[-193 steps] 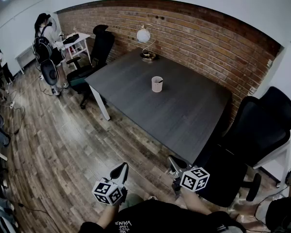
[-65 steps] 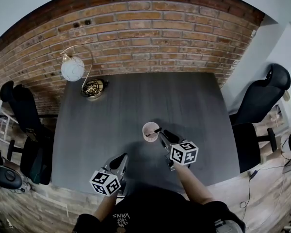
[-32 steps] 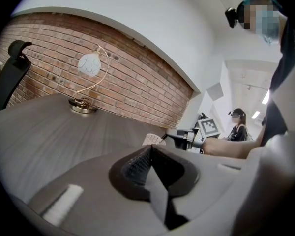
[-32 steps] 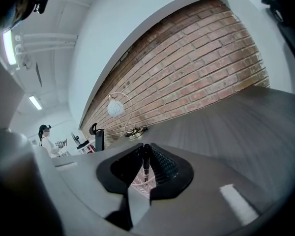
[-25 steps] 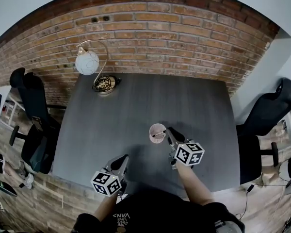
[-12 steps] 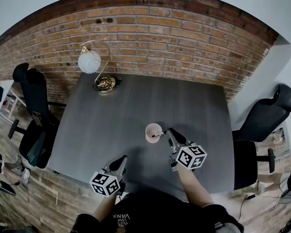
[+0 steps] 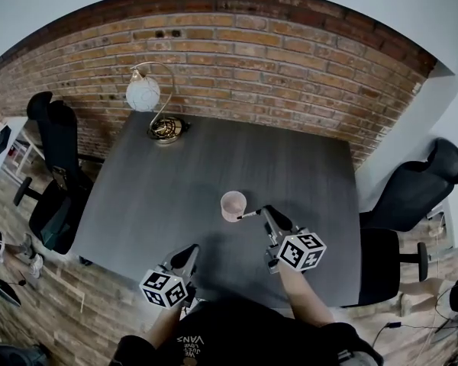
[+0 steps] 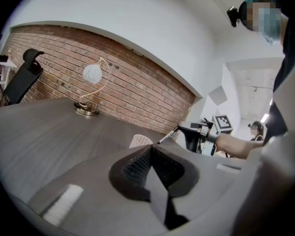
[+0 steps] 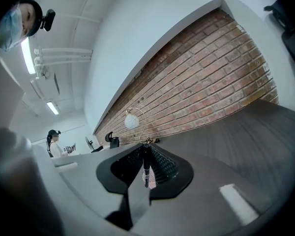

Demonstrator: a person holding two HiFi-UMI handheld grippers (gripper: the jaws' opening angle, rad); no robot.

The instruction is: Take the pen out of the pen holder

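A pale pink mesh pen holder (image 7: pixel 233 205) stands upright near the middle of the dark grey table (image 7: pixel 175 181). My right gripper (image 7: pixel 264 213) is just right of it, shut on a dark pen (image 7: pixel 249 215). The pen sticks out leftward toward the holder's rim, outside the cup. In the right gripper view the pen (image 9: pixel 146 168) stands clamped between the jaws of the right gripper (image 9: pixel 146 152). My left gripper (image 7: pixel 188 253) hangs over the table's near edge, shut and empty. Its own view shows the left gripper (image 8: pixel 150 149) and, beyond it, the holder (image 8: pixel 140 141) and pen (image 8: pixel 167 135).
A globe lamp (image 7: pixel 143 94) with a brass base (image 7: pixel 166 130) stands at the table's far left corner, against the brick wall (image 7: pixel 290 59). Black office chairs stand at the left (image 7: pixel 52 174) and right (image 7: pixel 408 200). The floor is wooden.
My right gripper has drawn back to the right with the pen, whose tip was inside the holder and is now outside its rim. The left gripper has stayed put.
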